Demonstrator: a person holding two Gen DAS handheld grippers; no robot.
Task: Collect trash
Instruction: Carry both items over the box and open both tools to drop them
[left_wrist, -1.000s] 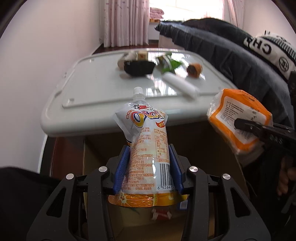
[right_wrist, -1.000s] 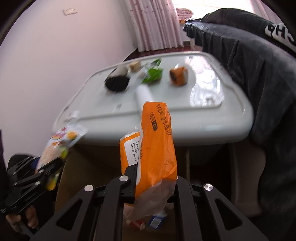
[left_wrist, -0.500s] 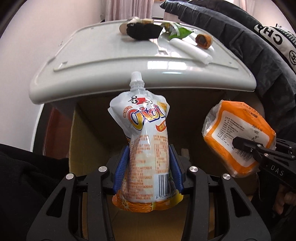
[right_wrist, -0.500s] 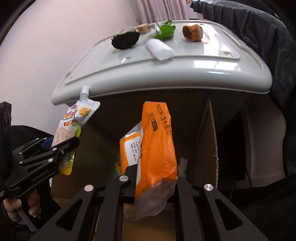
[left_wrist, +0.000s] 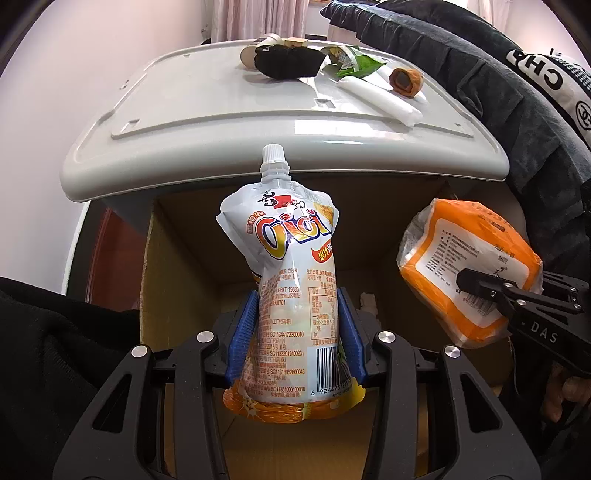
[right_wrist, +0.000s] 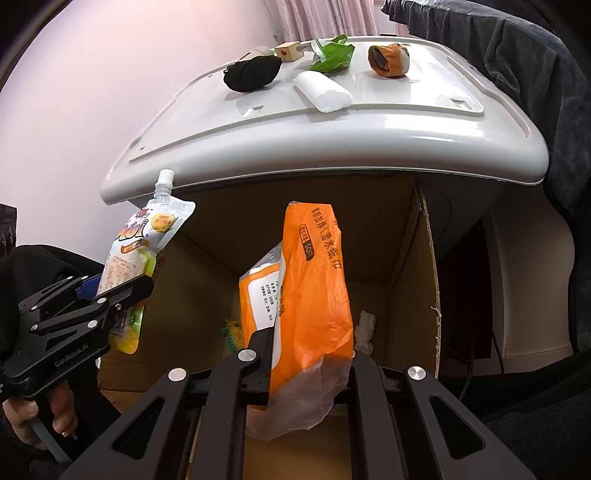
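My left gripper (left_wrist: 297, 332) is shut on a white and orange drink pouch (left_wrist: 291, 280) with a white cap, held upright over an open cardboard box (left_wrist: 177, 266). The pouch also shows in the right wrist view (right_wrist: 138, 254). My right gripper (right_wrist: 306, 354) is shut on an orange tissue pack (right_wrist: 314, 280), also over the cardboard box (right_wrist: 406, 266); the pack shows at the right of the left wrist view (left_wrist: 465, 266). Some scraps (right_wrist: 364, 325) lie at the box bottom.
Above the box is a white table top (left_wrist: 221, 110) carrying a black lump (left_wrist: 288, 64), a green wrapper (left_wrist: 354, 62), a white roll (left_wrist: 380, 99), an orange-brown cup (left_wrist: 406, 81) and a small wooden block (right_wrist: 290, 51). A dark coat (left_wrist: 480, 74) lies at the right.
Both grippers have moved down and forward with their loads, from table height to over the open box under the table edge.
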